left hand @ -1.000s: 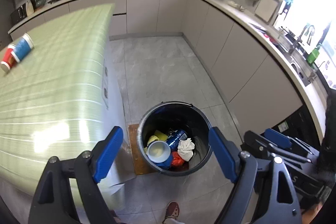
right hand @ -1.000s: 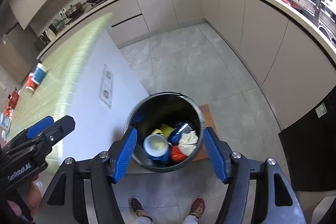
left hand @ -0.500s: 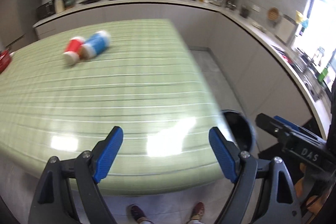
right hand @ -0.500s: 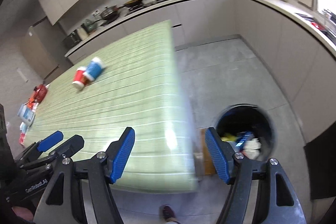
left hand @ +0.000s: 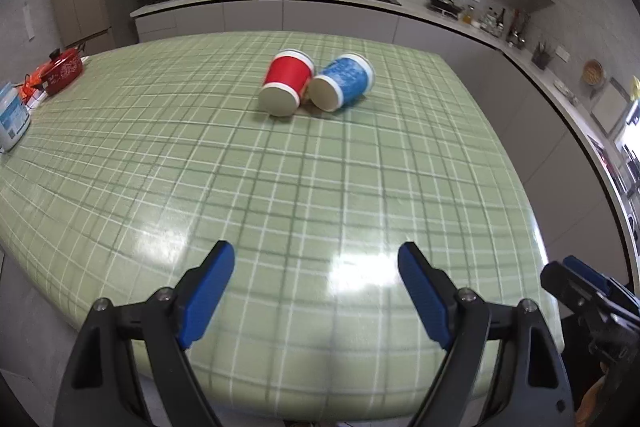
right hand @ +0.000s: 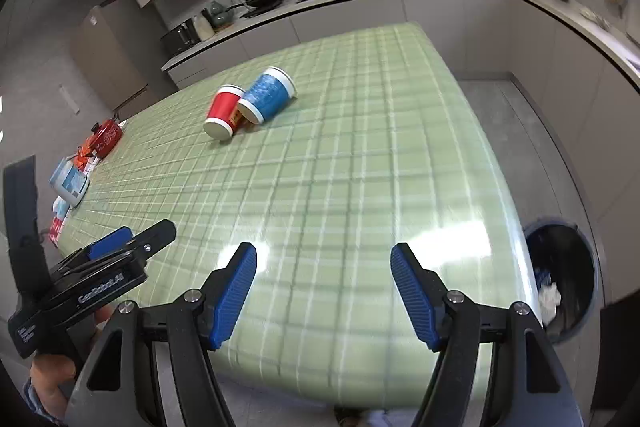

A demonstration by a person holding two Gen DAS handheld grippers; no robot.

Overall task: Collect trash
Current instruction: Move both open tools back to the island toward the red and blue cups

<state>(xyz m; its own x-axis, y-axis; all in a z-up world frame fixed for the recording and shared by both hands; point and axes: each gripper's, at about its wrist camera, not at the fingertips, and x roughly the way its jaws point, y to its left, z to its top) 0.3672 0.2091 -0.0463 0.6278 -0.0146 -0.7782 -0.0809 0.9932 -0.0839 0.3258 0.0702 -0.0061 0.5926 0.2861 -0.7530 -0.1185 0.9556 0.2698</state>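
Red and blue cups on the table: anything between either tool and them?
Nothing visible. Bare green checked tablecloth runs from the open left tool and open right tool to the red cup and blue cup, lying tipped side by side.

Table (left hand: pixel 320 187): pale green cloth, plaid of white and darker green lines. On it, far of centre: red cup (left hand: pixel 289 79), white rim and base; blue cup (left hand: pixel 345 81) touching its right side, speckled blue, white bands. Table's left edge: red pot (left hand: pixel 62 71), white flecks. Gripper pads (left hand: pixel 208 293): blue on black frames.
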